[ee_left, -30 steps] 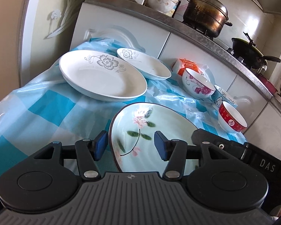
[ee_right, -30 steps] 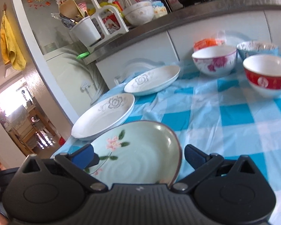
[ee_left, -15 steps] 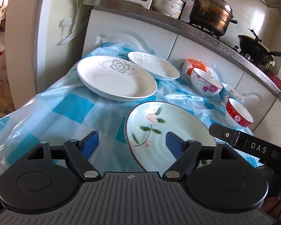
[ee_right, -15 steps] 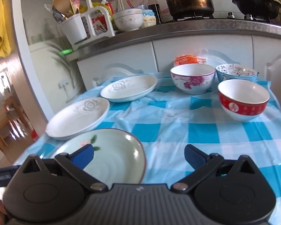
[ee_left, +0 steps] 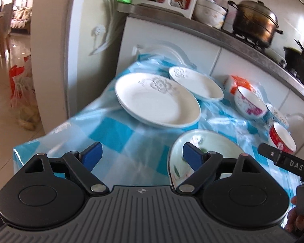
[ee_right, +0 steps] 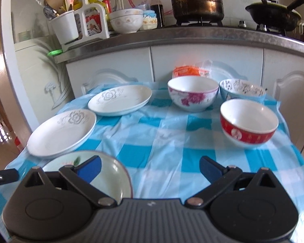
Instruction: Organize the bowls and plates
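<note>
A pale green plate with a flower [ee_left: 212,141] lies on the blue-checked cloth [ee_right: 172,141] near the front edge. My left gripper [ee_left: 141,156] hovers over the cloth, jaws opening wide and nothing between them; its right finger is above the plate's left rim. My right gripper [ee_right: 150,168] is open over bare cloth, its left finger above the green plate [ee_right: 111,170]. Two white flower plates [ee_right: 60,133] [ee_right: 121,99] lie at the left. A pink-flowered bowl [ee_right: 192,93], a blue bowl [ee_right: 243,90] and a red bowl [ee_right: 249,123] stand at the right.
An orange packet [ee_right: 186,70] lies behind the bowls against white cabinets. On the counter above are a utensil rack [ee_right: 81,24], stacked bowls [ee_right: 125,20], a pot [ee_right: 196,2] and a wok [ee_right: 273,14]. The table drops off at left to a tiled floor [ee_left: 2,121].
The left jaws have spread from half-open, astride the green plate's rim, to wide apart. Both grippers have drawn back and up; the plate now sits lower in both views.
</note>
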Tool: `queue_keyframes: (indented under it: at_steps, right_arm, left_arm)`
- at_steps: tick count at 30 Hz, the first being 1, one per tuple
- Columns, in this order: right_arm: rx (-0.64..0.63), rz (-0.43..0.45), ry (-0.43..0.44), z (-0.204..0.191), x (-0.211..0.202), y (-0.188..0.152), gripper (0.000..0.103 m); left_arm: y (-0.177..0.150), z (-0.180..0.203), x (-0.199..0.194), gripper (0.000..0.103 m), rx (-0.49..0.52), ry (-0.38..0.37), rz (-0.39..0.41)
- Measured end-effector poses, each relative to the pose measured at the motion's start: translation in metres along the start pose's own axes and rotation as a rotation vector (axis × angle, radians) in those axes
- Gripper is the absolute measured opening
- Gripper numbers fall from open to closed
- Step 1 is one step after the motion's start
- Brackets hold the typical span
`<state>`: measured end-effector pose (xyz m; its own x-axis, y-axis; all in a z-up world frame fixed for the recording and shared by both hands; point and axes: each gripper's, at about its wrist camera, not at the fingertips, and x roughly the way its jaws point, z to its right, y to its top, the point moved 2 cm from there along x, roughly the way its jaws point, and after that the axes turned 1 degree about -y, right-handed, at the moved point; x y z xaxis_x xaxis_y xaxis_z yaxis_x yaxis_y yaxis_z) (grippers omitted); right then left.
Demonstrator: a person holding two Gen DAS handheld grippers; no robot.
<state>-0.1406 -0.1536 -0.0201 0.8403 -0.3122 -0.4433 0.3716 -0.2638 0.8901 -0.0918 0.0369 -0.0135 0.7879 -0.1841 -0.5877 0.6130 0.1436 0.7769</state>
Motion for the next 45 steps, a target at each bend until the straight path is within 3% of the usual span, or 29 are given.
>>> queue_keyframes:
  at_steps: [16,30,36,40,45]
  right_arm:
    - [-0.086,0.033,-0.008,-0.024,0.024,0.027,0.102]
    - [-0.098,-0.013,0.077,-0.053,0.06,0.039,0.102]
    - [-0.039,-0.079,0.166,-0.062,0.083,0.044,0.102]
    - [0.014,-0.119,0.249,-0.069,0.098,0.049,0.102]
    - [0.098,-0.167,0.311,-0.072,0.117,0.055,0.102]
  left_arm:
    - [0.049,-0.013,0.041,0.103,-0.147,0.085,0.088]
    - [0.06,-0.028,0.075,0.103,-0.2,0.133,0.119]
    - [0.057,-0.048,0.091,0.103,-0.239,0.11,0.093]
    - [0.056,-0.058,0.1,0.103,-0.287,0.053,0.073]
    - [0.057,-0.053,0.103,0.09,-0.285,-0.02,0.081]
